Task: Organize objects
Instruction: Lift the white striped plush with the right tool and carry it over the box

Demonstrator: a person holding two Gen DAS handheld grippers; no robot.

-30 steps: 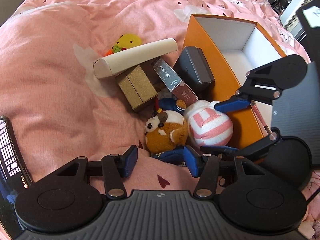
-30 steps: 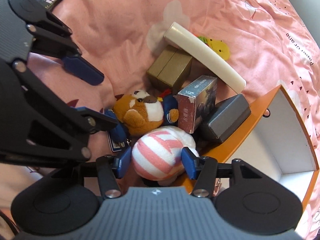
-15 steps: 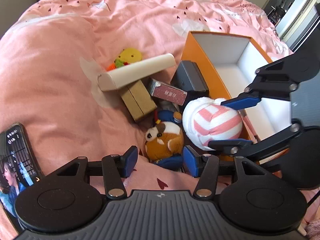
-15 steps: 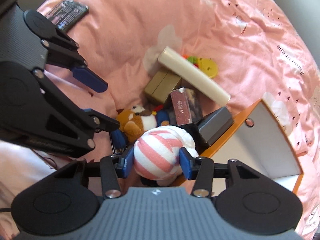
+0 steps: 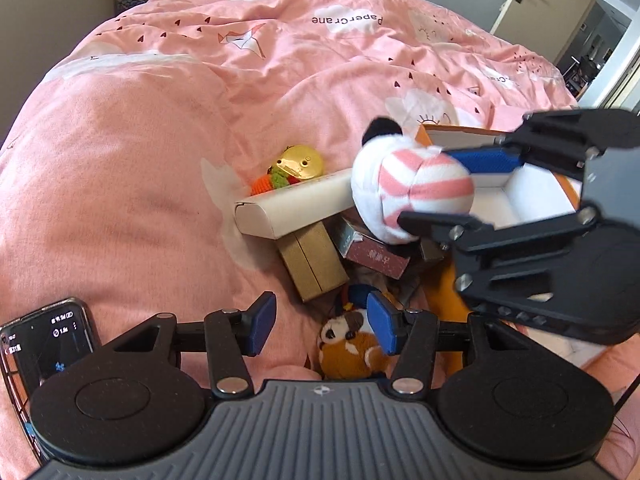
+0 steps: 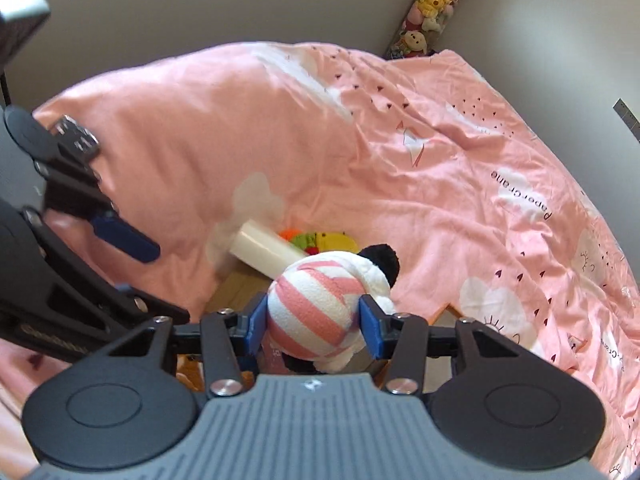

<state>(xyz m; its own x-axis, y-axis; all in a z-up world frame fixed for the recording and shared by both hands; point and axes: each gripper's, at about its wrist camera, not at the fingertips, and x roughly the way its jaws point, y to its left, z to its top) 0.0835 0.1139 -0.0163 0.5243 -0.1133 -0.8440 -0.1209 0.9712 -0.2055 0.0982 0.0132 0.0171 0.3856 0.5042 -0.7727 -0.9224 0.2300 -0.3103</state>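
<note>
Right tongs [image 6: 311,330] clamped on the pink-striped plush [image 6: 316,312], both pads squeezing its sides, jaws just closed further on it. I've got it lifted clear of the pile, just in front of the orange box [image 5: 452,133] in the left view. Left tongs [image 5: 320,322] gaping, nothing between them, hovering over the brown hamster plush [image 5: 348,350]. On the pink bed [image 5: 140,160]: cream tube box [image 5: 292,204] across a kraft carton [image 5: 312,260], maroon card box [image 5: 372,252], yellow toy [image 5: 298,164] behind. Phone [image 5: 44,340] far left
</note>
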